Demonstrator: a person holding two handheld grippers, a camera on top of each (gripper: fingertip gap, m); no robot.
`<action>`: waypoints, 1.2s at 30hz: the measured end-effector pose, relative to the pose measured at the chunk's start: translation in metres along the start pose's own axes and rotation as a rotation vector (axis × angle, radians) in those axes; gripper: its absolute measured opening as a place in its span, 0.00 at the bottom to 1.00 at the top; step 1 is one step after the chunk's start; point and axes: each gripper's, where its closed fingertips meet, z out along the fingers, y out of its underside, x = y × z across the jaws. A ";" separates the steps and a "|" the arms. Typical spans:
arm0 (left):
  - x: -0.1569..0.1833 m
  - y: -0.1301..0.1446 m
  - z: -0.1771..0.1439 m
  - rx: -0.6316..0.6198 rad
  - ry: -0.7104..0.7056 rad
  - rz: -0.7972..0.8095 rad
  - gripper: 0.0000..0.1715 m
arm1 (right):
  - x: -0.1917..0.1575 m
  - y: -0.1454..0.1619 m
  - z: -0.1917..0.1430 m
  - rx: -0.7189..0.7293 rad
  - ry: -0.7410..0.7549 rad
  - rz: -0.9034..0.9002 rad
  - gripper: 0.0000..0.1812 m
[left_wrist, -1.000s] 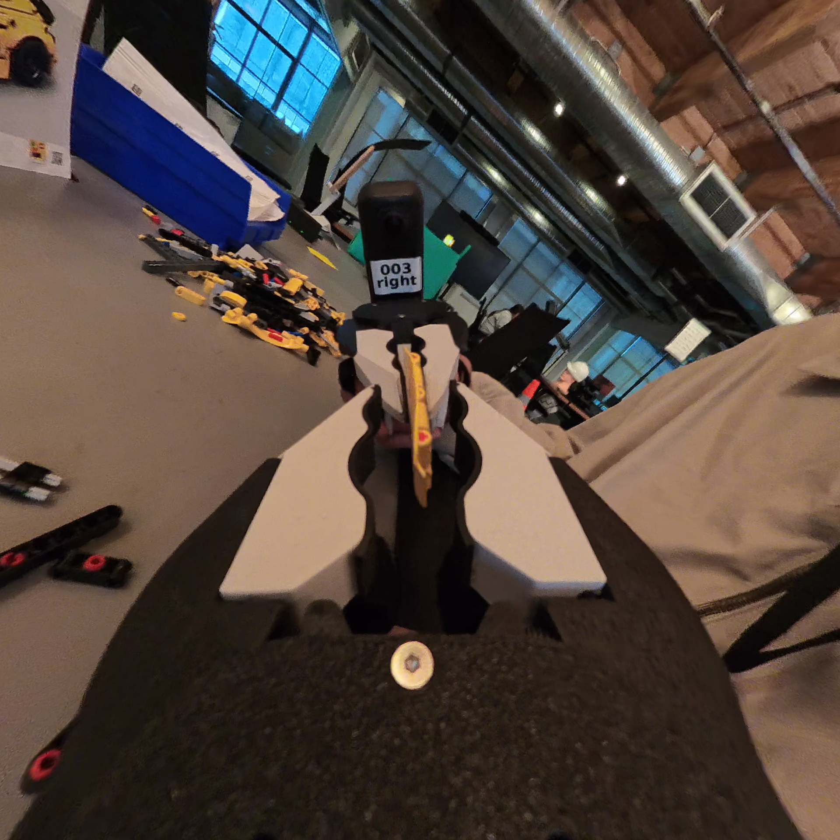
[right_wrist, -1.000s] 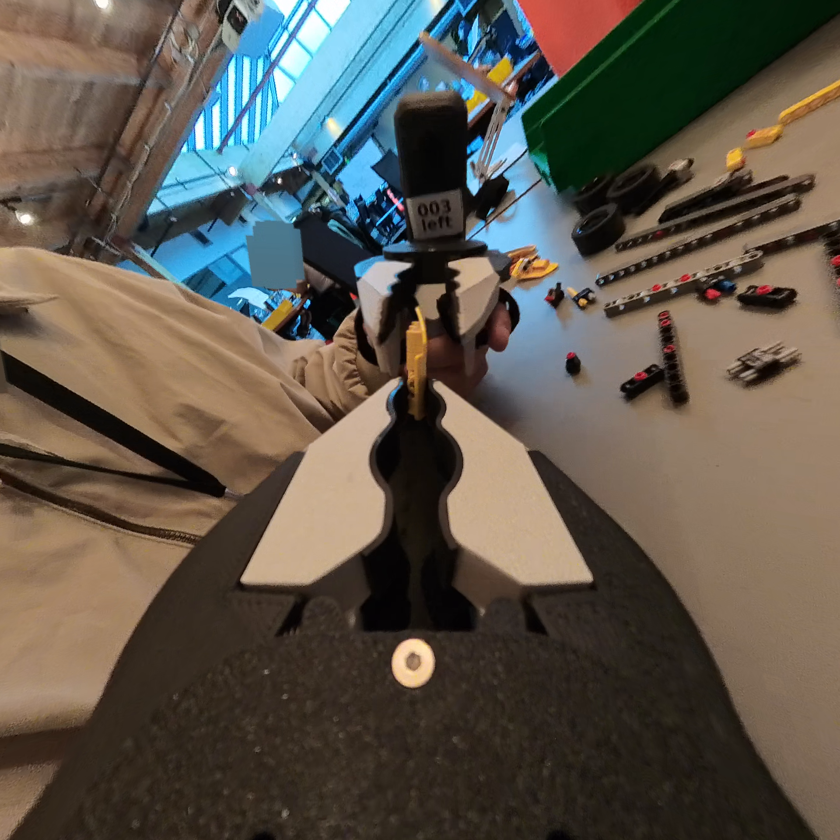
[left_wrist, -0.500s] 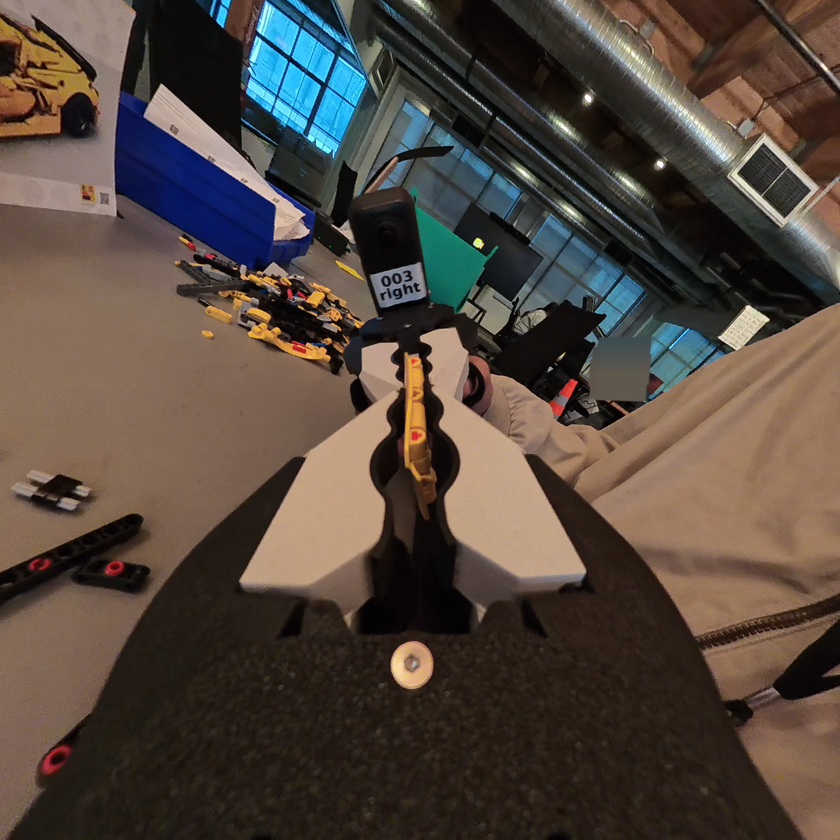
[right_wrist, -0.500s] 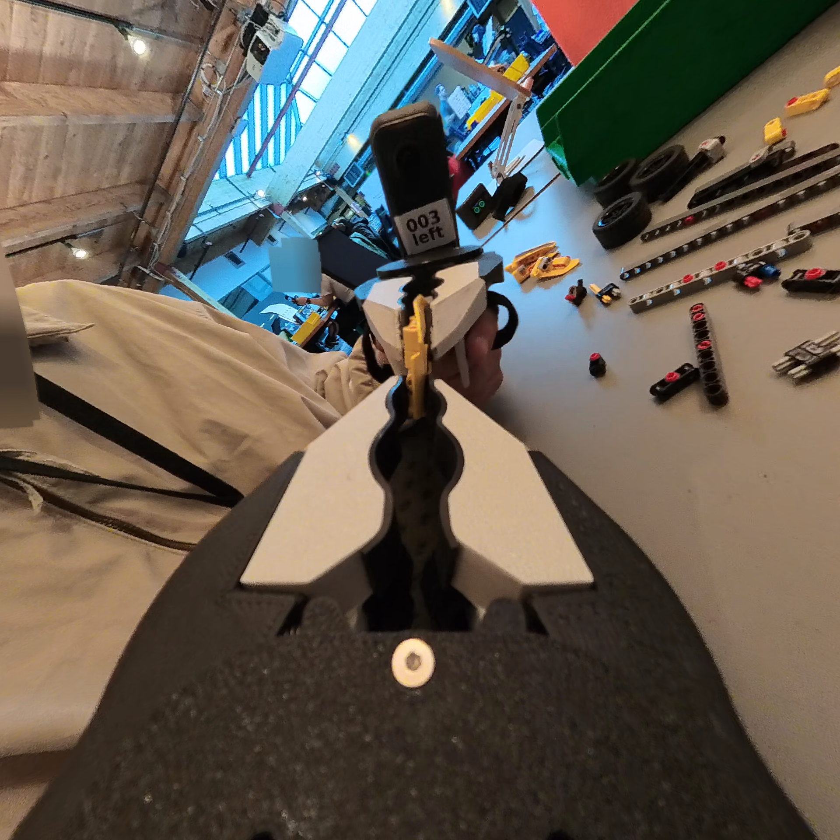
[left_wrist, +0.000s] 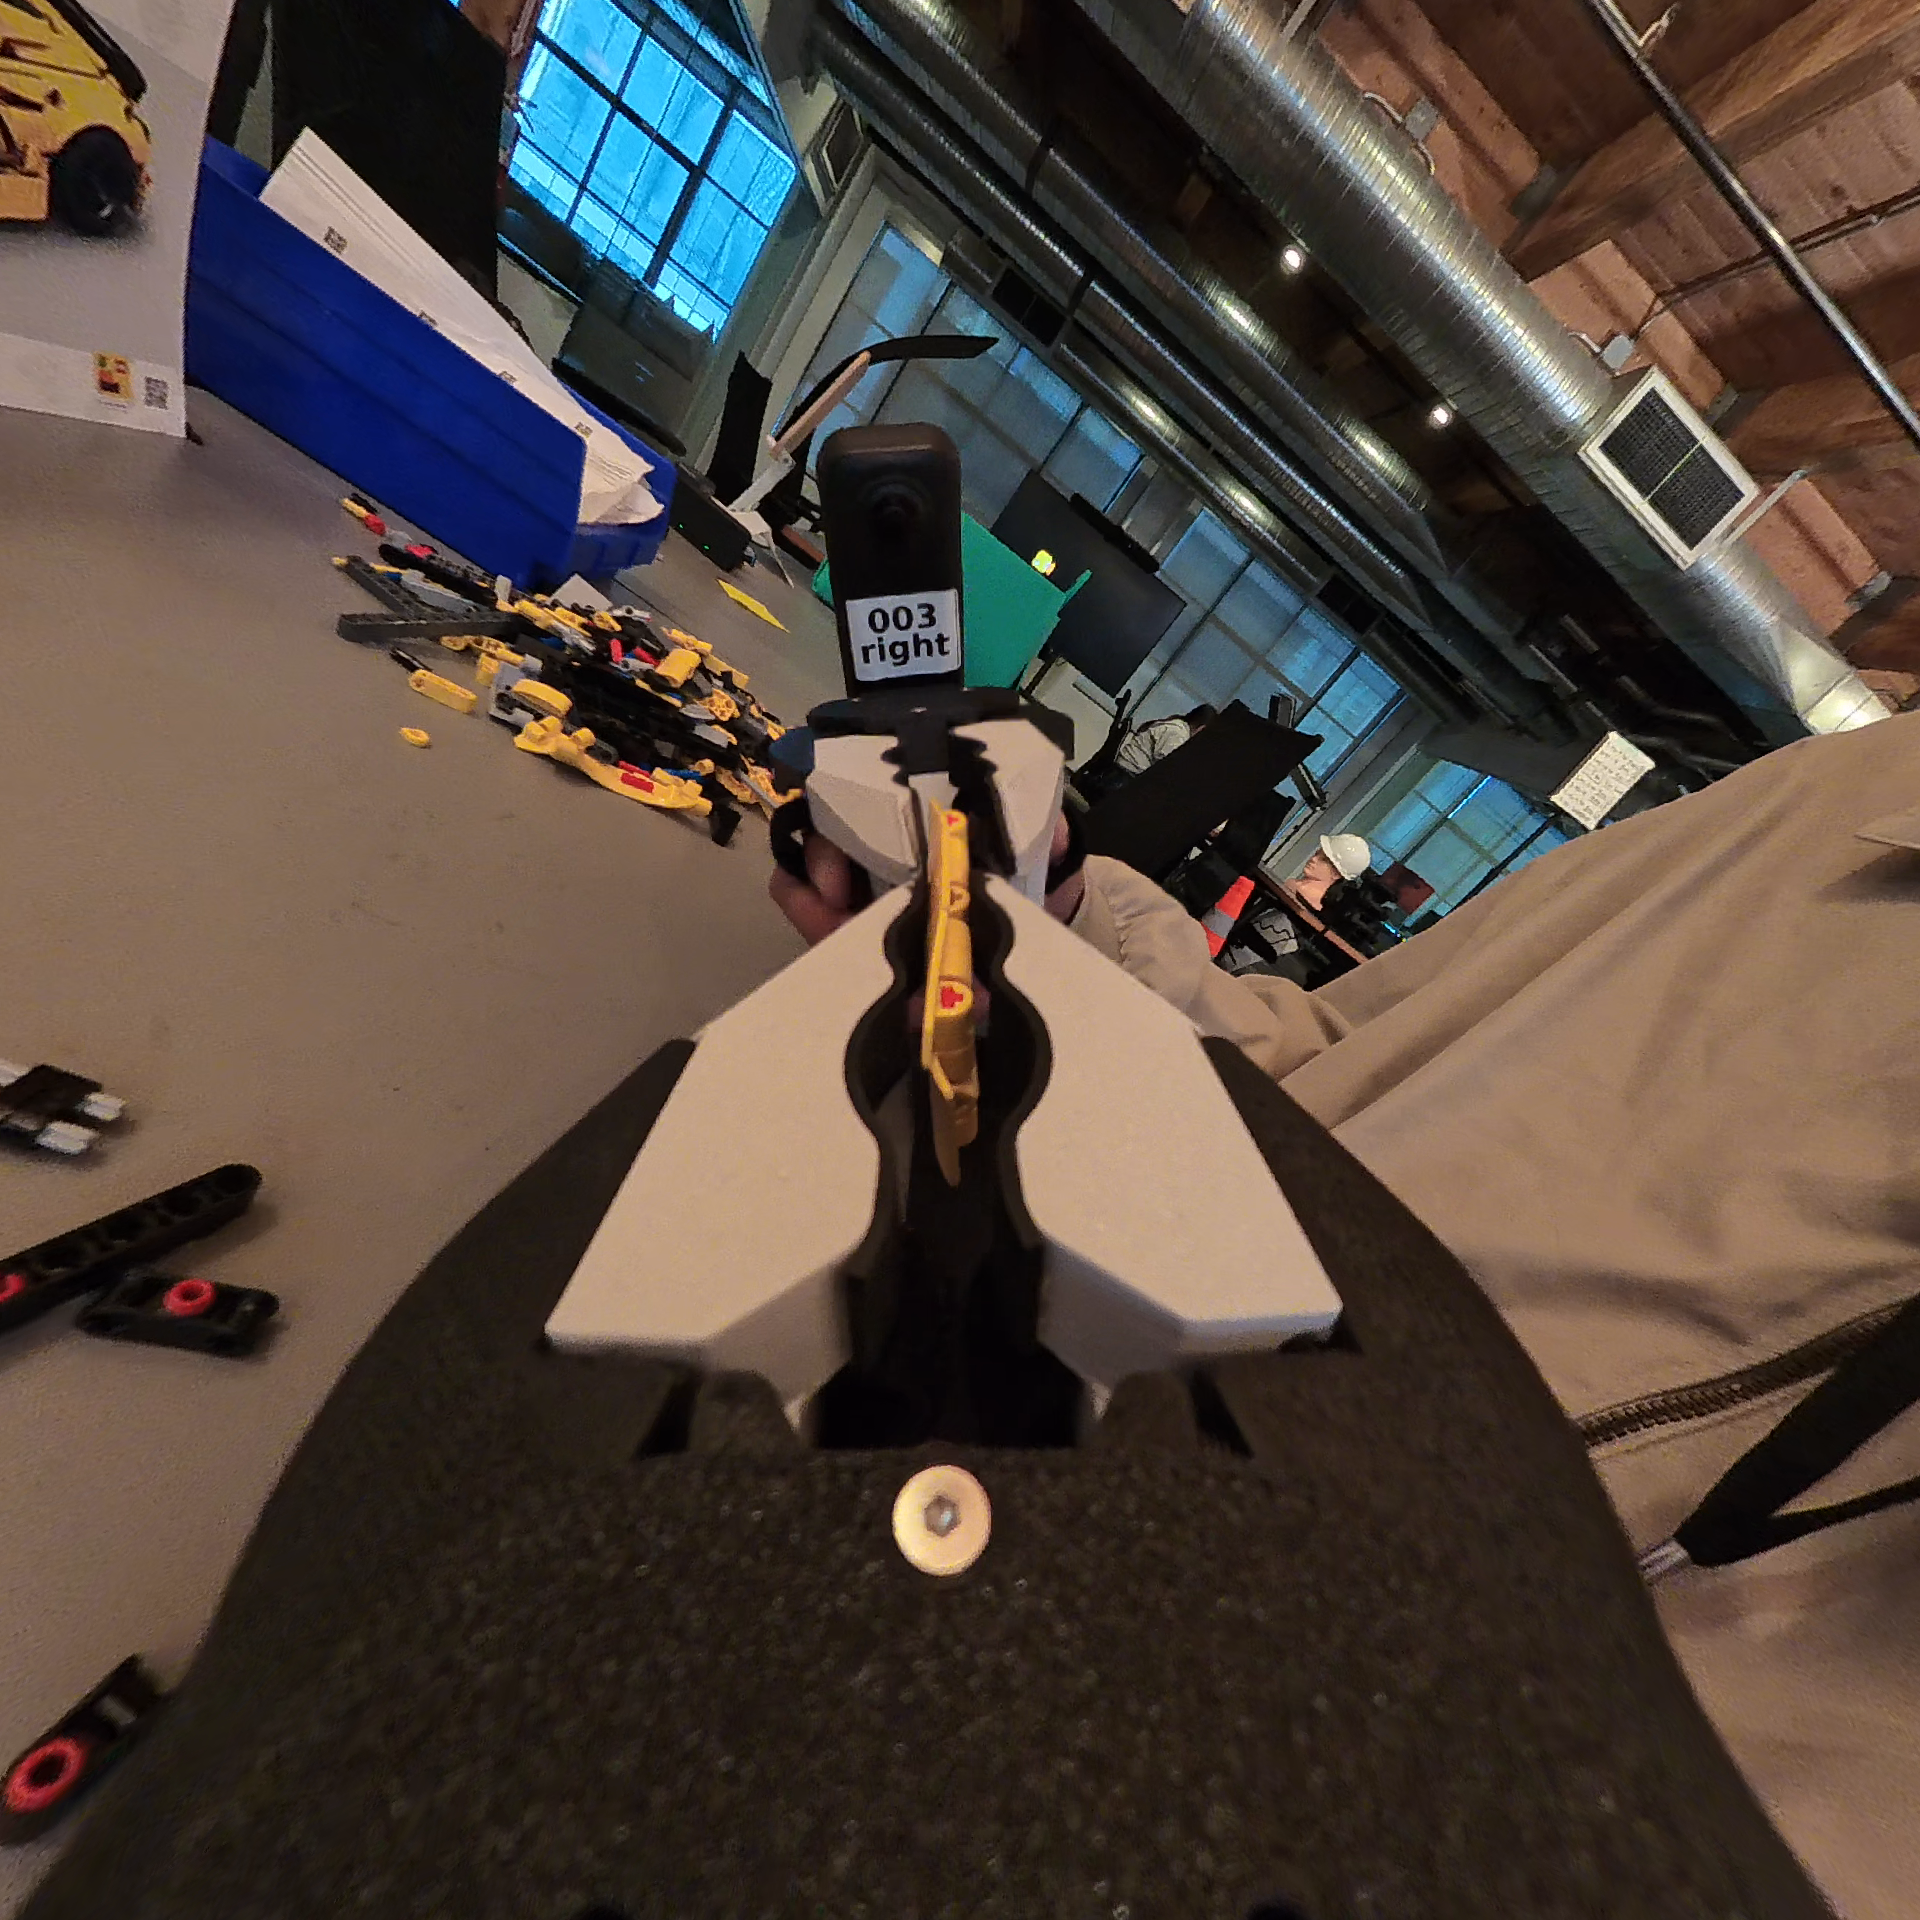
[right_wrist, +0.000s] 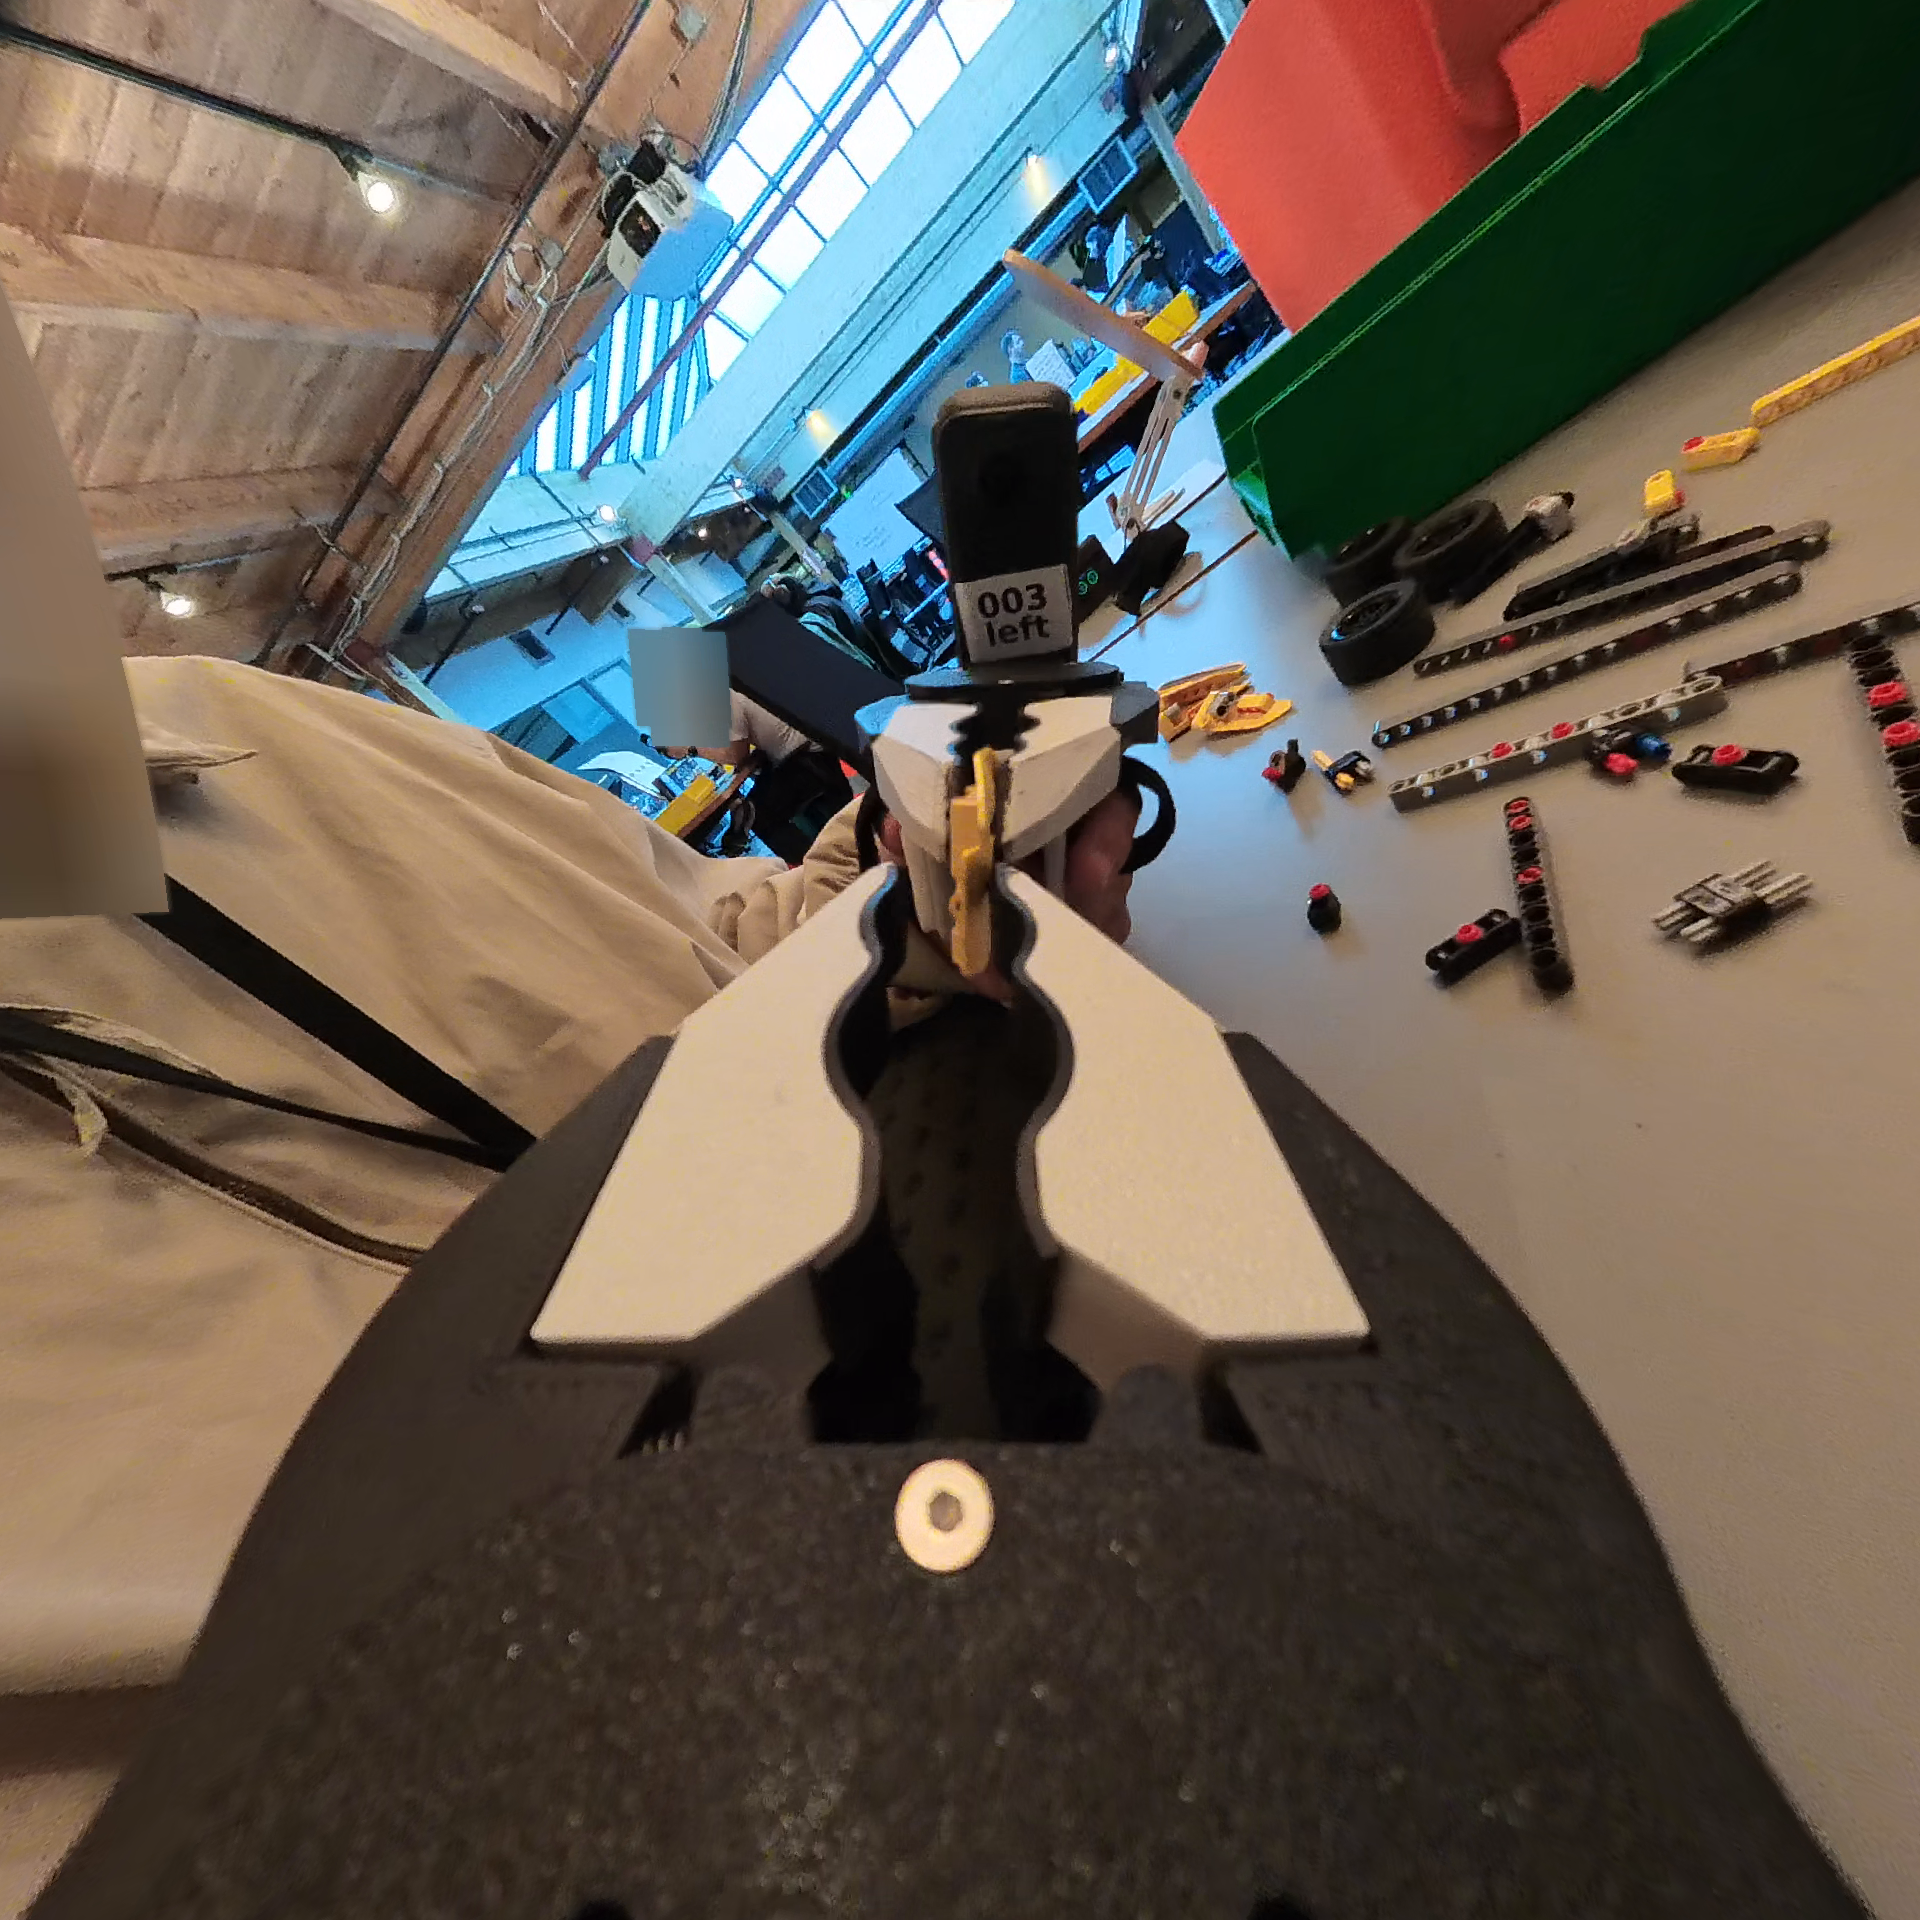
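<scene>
A slim yellow building-toy piece (left_wrist: 951, 997) with a red pin hangs in the air between my two grippers, which face each other tip to tip. My left gripper (left_wrist: 948, 899) is shut on it; the right wrist view shows that gripper (right_wrist: 982, 790) clamped on the piece (right_wrist: 974, 873). My right gripper (right_wrist: 948, 883) has its jaws slightly parted. The piece's end sits between them against one pad. The left wrist view shows the right gripper (left_wrist: 940, 800) with a dark gap beside the piece.
Grey table (left_wrist: 260, 935). A pile of yellow and black parts (left_wrist: 613, 696) lies before a blue bin (left_wrist: 384, 405). Black beams (left_wrist: 125, 1236) lie near left. Long beams (right_wrist: 1621, 623), wheels (right_wrist: 1392, 603) and a green bin (right_wrist: 1558, 312) are far right. A person's beige jacket (left_wrist: 1558, 1039) is close. Only a small space, under 4 cm, lies between the two pairs of fingers.
My left gripper has closed from wide open onto the yellow piece. My right gripper, earlier tight on it, has opened a little. Both views have shifted slightly.
</scene>
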 end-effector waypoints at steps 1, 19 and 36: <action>0.001 0.002 0.001 -0.012 0.003 0.003 0.04 | 0.000 -0.001 0.000 0.005 0.000 0.003 0.08; 0.000 0.014 0.007 -0.082 -0.004 0.012 0.04 | 0.004 0.006 0.003 -0.038 0.033 -0.005 0.03; 0.004 -0.017 -0.016 0.096 -0.008 0.026 0.04 | 0.001 -0.009 -0.015 0.036 0.016 -0.003 0.03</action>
